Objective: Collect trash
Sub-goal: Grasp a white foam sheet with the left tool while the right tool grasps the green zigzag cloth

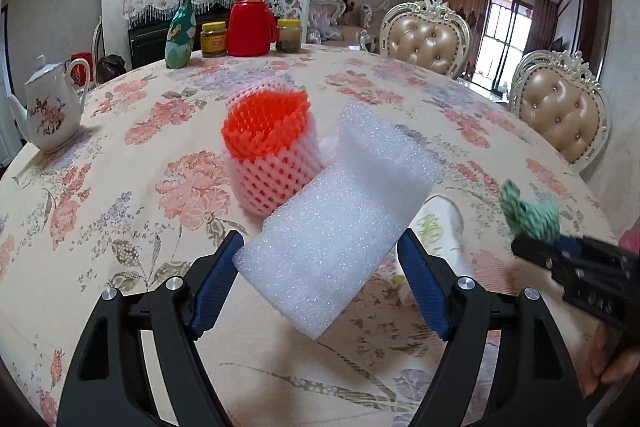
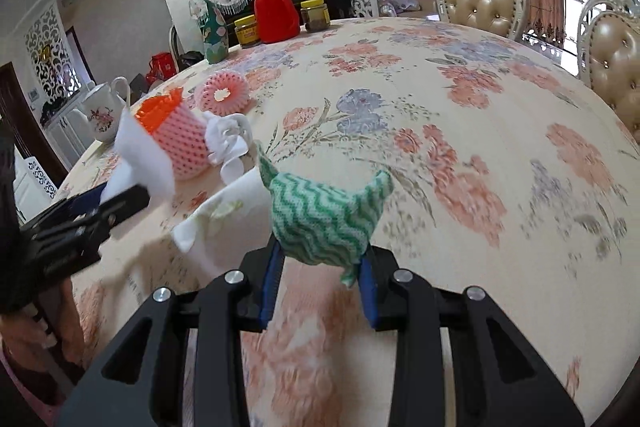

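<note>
My left gripper (image 1: 320, 263) is shut on a white foam sheet (image 1: 332, 227) and holds it above the floral table (image 1: 120, 187). My right gripper (image 2: 322, 259) is shut on a green-and-white zigzag cloth (image 2: 320, 219); it also shows at the right of the left wrist view (image 1: 530, 211). An orange and pink foam fruit net (image 1: 268, 143) stands upright behind the foam sheet. A second pink foam net ring (image 2: 222, 93) lies farther back. A crumpled white tissue (image 2: 228, 139) lies beside the upright net. A white printed napkin (image 2: 216, 219) lies flat on the table.
A white teapot (image 1: 48, 107) stands at the table's left edge. A red thermos (image 1: 250, 21), two jars (image 1: 213, 39) and a green bottle (image 1: 180, 35) stand at the far edge. Padded chairs (image 1: 424, 39) line the right side.
</note>
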Motion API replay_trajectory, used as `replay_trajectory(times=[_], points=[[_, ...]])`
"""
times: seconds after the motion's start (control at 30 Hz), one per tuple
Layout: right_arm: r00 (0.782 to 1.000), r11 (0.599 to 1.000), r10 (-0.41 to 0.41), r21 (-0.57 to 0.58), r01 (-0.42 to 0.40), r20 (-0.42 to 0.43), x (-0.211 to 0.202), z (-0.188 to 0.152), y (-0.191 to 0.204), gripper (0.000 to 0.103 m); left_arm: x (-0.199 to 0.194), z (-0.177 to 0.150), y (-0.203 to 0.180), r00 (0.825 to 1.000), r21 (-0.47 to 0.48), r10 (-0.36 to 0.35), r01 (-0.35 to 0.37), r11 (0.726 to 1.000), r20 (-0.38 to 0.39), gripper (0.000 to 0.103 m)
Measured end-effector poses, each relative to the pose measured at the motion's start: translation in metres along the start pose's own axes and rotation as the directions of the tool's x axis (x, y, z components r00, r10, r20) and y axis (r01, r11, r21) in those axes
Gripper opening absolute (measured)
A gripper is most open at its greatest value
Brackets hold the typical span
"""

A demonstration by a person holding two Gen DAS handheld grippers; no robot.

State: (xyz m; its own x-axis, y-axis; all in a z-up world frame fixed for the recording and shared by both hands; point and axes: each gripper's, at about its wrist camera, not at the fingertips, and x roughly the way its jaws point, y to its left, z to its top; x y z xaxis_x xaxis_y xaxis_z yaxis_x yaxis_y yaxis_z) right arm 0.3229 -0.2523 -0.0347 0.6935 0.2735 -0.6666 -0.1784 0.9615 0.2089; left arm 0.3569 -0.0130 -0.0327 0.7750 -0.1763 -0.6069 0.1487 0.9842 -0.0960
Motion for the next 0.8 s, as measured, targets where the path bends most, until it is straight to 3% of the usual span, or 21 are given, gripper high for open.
replay_trajectory(times=[0.8], points=[[0.987, 0.999, -0.026, -0.026, 0.03, 0.16, -0.103, -0.046, -0.005, 0.033, -0.091, -0.041, -0.056, 0.99, 0.069, -0.028, 0.019, 0.997, 0.137, 0.074]])
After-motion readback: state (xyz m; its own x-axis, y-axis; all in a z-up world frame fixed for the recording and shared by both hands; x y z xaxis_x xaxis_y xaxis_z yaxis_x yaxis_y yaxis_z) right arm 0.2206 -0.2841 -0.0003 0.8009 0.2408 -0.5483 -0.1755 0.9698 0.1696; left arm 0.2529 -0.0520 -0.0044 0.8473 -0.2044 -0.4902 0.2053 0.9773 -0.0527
